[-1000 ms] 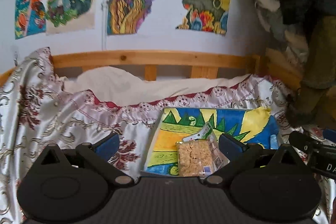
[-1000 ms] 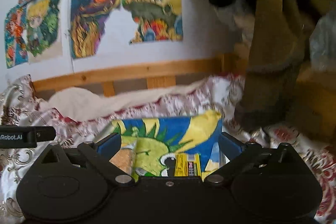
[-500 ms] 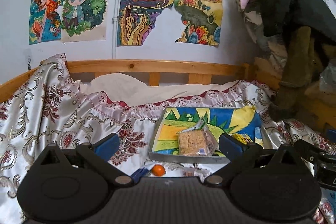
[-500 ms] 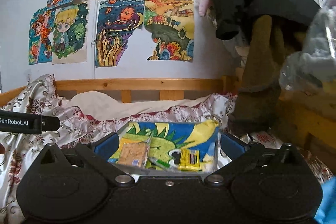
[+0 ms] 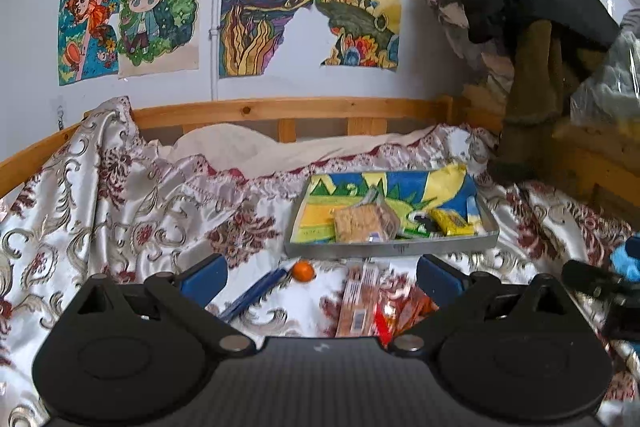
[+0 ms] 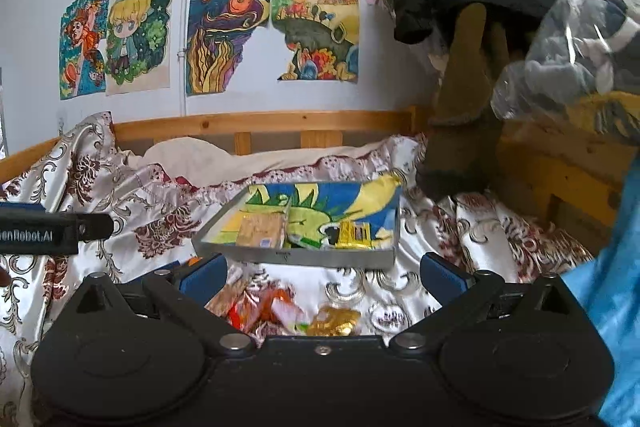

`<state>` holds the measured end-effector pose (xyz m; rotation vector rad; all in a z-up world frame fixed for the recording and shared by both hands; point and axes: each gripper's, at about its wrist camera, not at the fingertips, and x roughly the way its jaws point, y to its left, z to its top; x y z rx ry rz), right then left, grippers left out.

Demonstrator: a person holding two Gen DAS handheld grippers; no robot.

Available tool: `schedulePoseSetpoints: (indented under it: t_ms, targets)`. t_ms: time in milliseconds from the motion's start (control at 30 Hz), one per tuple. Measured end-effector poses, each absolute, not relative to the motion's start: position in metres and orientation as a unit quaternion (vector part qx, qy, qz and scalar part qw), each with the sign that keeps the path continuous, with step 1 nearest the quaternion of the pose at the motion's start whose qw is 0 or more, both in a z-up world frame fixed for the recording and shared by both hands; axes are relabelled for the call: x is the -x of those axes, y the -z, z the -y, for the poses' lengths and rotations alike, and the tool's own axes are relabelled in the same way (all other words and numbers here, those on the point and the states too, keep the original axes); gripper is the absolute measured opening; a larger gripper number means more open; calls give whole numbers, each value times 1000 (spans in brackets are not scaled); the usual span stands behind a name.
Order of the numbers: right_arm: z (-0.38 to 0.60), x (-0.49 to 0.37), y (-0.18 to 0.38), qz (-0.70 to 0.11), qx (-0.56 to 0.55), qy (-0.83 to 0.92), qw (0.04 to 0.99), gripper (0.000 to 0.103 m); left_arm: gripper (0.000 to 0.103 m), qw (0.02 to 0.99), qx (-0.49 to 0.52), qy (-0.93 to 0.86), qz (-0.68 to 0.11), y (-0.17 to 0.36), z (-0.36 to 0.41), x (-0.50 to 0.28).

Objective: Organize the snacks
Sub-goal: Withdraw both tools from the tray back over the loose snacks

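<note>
The left gripper [image 5: 318, 269], blue-padded fingers spread wide apart and empty, hovers above loose snacks on the glossy floral satin bedspread [image 5: 120, 211]. The right gripper [image 6: 324, 271] is likewise wide apart and holds nothing. Directly under them lie a long tan biscuit packet [image 5: 358, 301], crinkled red-and-orange wrappers [image 6: 264, 307], a gold foil sweet [image 6: 338, 321], a small round orange candy [image 5: 303, 271] and a blue stick-shaped wrapper [image 5: 256, 293].

Risks, as judged: the wrappers overlap, so a closing grip may catch two at once; the satin is slippery and puckered, so fingers may snag cloth or push the round candy away.

Beyond the snacks sits the shallow grey metal tray [image 5: 392, 249], lined with a bright painted picture. It contains a clear-wrapped tan cracker block [image 5: 362, 225] at left, a yellow packet [image 5: 450, 221] at right and a small green item between them, not identifiable. The tray rests on soft bedding, so a dropped packet may tip or slide it.
</note>
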<state>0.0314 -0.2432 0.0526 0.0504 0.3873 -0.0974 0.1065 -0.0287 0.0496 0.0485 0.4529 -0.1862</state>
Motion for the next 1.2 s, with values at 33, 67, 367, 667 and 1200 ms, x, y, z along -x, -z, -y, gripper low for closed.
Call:
schedulePoseSetpoints:
  t_ms: [33, 67, 367, 667, 1200]
  targets:
    - [243, -28, -51, -196, -27, 50, 979, 102, 103, 969, -26, 90, -229, -46, 28, -104]
    - [243, -27, -50, -200, -28, 52, 978, 102, 103, 968, -28, 87, -234, -43, 26, -102]
    - [241, -28, -36, -262, -33, 78, 961, 102, 103, 951, -56, 68, -298, -17, 25, -98]
    - [246, -42, -20, -324, -37, 99, 940, 102, 103, 934, -64, 65, -344, -4, 26, -104]
    - [260, -63, -9, -387, -86, 60, 916, 102, 103, 908, -53, 94, -406, 12, 20, -134]
